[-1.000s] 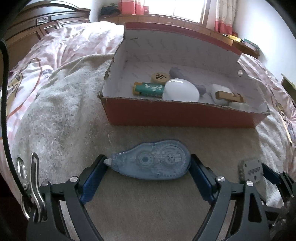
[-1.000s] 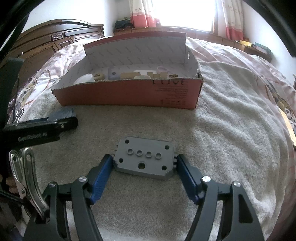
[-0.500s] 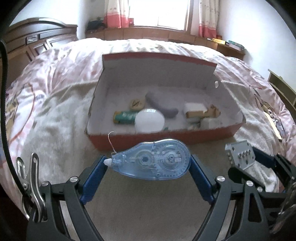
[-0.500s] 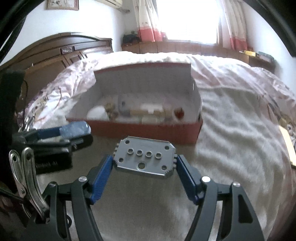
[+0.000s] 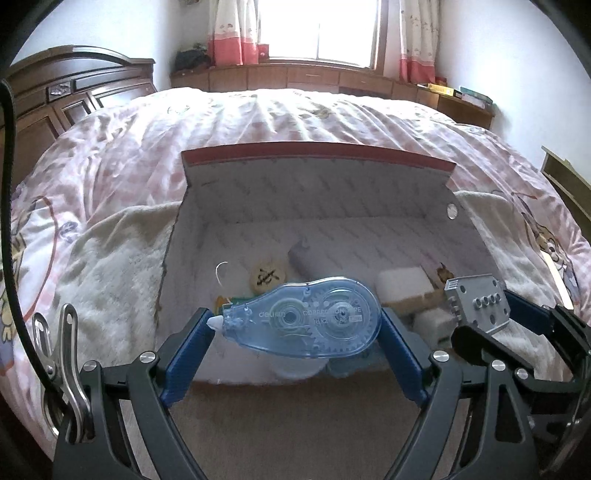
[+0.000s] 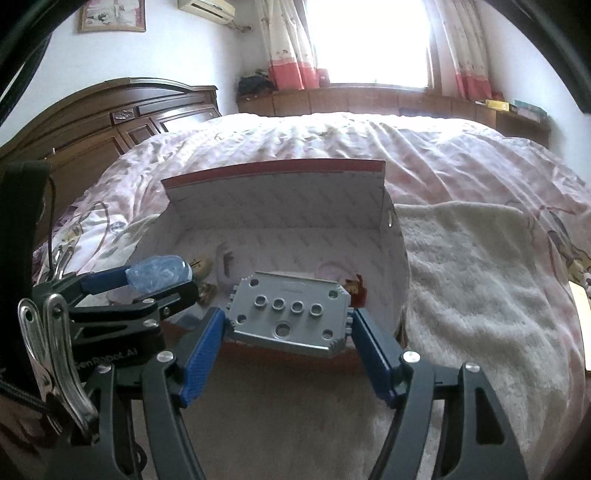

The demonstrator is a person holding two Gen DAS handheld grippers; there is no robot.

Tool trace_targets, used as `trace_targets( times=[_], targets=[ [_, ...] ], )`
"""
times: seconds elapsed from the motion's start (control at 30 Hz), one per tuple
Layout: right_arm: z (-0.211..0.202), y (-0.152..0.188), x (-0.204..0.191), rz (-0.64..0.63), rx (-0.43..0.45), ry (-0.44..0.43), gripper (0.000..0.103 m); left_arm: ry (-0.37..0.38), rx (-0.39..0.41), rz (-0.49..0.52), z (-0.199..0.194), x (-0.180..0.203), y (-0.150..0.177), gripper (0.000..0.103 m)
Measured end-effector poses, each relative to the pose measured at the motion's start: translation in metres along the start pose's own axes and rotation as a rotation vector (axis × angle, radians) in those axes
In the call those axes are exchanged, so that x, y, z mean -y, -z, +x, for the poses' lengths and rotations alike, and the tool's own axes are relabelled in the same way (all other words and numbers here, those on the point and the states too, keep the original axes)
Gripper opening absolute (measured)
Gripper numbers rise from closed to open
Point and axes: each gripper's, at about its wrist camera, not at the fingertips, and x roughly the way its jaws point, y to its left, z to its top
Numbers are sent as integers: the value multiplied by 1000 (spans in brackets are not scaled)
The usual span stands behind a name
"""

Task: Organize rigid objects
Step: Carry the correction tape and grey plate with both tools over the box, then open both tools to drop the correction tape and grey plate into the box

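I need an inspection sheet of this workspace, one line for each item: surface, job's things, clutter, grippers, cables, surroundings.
Surface: cream fleece blanket spread over a pink patterned bedcover.
Job's things: blue correction tape dispenser and grey metal plate with holes, both held above the near edge of the open red cardboard box.
Clutter: inside the box, a round wooden piece with a black character, a white block and other items, partly hidden.
Grippers: left gripper shut on the dispenser; right gripper shut on the plate.
Cables: black cable at the left edge.
Surroundings: dark wooden headboard, window with curtains.
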Motion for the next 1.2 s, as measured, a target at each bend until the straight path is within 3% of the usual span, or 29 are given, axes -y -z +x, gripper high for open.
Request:
trace_targets(
  times=[0.3, 0.57, 1.2],
  targets=[
    [18, -5, 7, 16, -22, 10, 74, -17, -12, -19, 18, 0, -7, 90],
    [22, -4, 8, 18, -17, 21, 85, -49, 4, -20, 21, -1, -5, 90],
    [7, -1, 3, 33, 6, 8, 85, -51, 16, -42, 8, -3, -2, 90]
  ],
)
